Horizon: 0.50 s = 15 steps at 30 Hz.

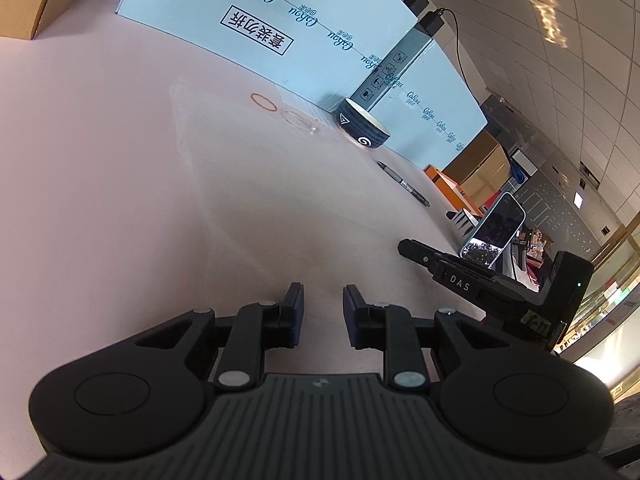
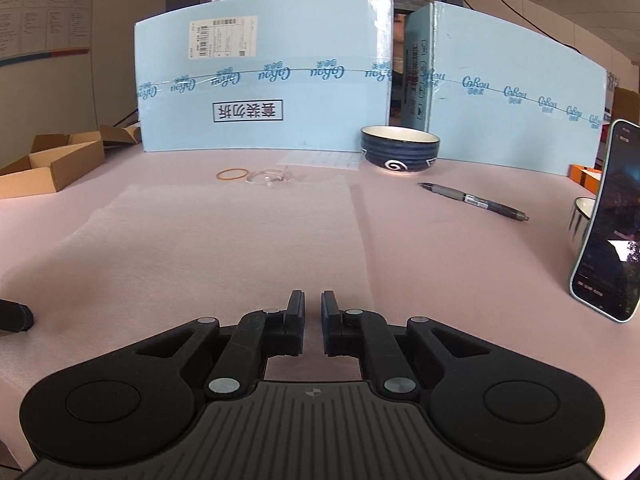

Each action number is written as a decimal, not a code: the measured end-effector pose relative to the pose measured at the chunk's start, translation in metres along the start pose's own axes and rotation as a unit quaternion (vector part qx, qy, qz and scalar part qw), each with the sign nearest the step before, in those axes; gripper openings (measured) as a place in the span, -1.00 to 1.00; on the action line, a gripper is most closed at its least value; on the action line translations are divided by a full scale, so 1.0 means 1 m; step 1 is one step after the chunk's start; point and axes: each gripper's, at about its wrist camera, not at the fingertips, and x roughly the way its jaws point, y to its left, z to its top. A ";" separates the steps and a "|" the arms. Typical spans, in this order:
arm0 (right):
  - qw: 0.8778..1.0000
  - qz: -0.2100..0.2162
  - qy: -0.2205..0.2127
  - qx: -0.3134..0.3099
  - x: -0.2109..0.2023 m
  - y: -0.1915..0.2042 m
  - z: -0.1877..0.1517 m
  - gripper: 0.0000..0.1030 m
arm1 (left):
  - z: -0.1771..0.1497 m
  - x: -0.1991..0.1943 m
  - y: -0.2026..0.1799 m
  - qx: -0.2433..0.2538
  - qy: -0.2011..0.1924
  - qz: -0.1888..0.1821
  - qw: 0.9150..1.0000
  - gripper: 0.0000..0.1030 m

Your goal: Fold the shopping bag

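Showing the pale, see-through shopping bag [image 2: 224, 232] flat on the desk [image 2: 460, 248] — mid-frame, long axis running toward the top, its lower edge near both. Right hand-held gripper [image 2: 312, 308] and left hand-held gripper [image 1: 323, 300] — both parted, empty.

The shopping bag [image 2: 224, 236] looks like thin, pale, slightly see-through plastic with a soft matt look. The table [image 2: 460, 248] has a pink, matt, fuzzy-looking cover. The bowl [image 2: 400, 152] is shiny glazed pottery. The pen [image 2: 474, 201] is smooth plastic. The box [image 2: 52, 160] is dull brown cardboard. Both grippers are matt black plastic with small shiny metal pins
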 end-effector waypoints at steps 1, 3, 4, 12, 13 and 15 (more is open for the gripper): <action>1.000 -0.008 0.001 0.005 -0.003 -0.005 -0.002 -0.86 | 0.000 0.000 0.000 -0.001 0.000 -0.001 1.000 -0.62; 0.999 -0.032 -0.001 0.003 -0.011 -0.015 -0.004 -0.85 | -0.001 -0.001 0.001 -0.003 -0.001 -0.002 1.000 -0.62; 0.999 -0.039 -0.003 0.003 -0.014 -0.018 -0.005 -0.85 | -0.001 -0.001 0.000 -0.002 -0.001 -0.001 1.000 -0.62; 0.993 0.082 -0.058 0.062 -0.065 -0.031 0.009 -0.81 | 0.030 -0.008 -0.017 -0.013 -0.003 -0.066 0.998 -0.55; 0.993 0.099 -0.046 0.050 -0.062 -0.023 0.008 -0.81 | 0.040 -0.007 -0.031 0.022 -0.014 -0.065 0.998 -0.52; 0.995 0.095 -0.020 0.018 -0.052 -0.004 0.000 -0.82 | 0.058 0.005 -0.056 0.081 -0.028 -0.049 0.995 -0.26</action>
